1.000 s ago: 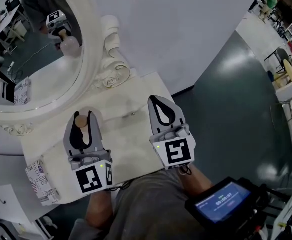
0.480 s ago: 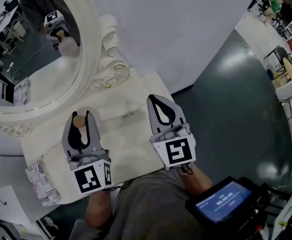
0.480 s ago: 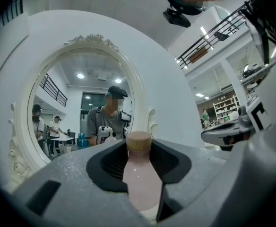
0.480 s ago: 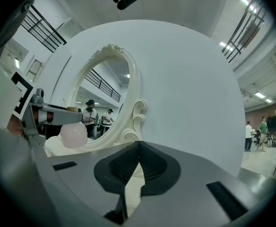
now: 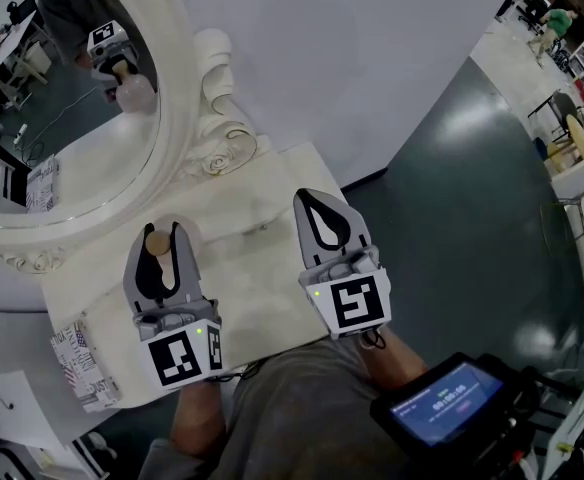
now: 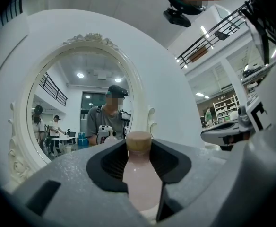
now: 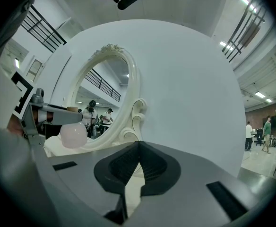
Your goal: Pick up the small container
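Small container is at lower left of the head view, standing upright with its neck pinched in the left gripper, jaws about half closed on it. Right gripper, mid-frame, is closed on nothing and well apart, so I'd guess it's just a straight lift.

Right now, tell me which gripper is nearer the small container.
Left. The left gripper is clamped on the small container; the right gripper, shut and empty, sits off to its right, apart from it.
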Available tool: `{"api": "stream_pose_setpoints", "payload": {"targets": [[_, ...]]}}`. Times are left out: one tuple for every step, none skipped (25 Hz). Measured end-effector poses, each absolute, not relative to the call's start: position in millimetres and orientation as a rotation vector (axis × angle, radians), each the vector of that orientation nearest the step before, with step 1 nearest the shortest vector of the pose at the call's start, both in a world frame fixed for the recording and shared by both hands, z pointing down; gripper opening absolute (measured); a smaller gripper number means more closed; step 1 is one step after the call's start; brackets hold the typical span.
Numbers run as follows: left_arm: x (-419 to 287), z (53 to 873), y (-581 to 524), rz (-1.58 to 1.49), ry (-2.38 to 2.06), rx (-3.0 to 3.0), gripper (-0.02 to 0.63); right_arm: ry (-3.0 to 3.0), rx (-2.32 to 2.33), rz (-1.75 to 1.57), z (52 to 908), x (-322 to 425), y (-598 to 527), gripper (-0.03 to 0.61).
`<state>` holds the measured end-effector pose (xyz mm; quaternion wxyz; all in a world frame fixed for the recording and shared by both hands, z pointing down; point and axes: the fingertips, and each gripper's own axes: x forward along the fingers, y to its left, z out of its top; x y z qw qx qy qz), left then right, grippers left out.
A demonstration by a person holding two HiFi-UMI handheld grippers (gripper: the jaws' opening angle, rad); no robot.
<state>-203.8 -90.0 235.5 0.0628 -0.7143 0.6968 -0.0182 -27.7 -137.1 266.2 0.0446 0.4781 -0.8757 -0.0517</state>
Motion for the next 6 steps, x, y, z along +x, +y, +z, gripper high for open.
{"api": "stream_pose_setpoints", "payload": {"targets": [[-203.7,235.4,-90.4,-0.057,2.107,-2.157,0.144,-2.677,1.460,-0.157,266.0,-27.6,-137.7,0.012],[-203.4,235.2,-91.0,-0.058,2.109,-2.156,0.144,-2.678,1.459,-0.156,265.7,-27.2,-138.5,0.012],[-202.9,234.9,-91.7,-0.059,2.110,-2.155,0.144,-2.679,1.458,-0.155,265.6,-26.7,-139.3,0.012],[-202.4,234.6,-92.5,-0.060,2.111,-2.154,0.144,-2.679,1.457,-0.154,265.4,-26.3,-140.1,0.012],[-201.7,234.4,-93.2,-0.061,2.111,-2.154,0.144,-2.680,1.456,-0.152,265.3,-25.7,-140.8,0.012],[-201.1,234.2,-94.0,-0.062,2.111,-2.153,0.144,-2.681,1.456,-0.151,265.1,-25.2,-141.6,0.012]]}}
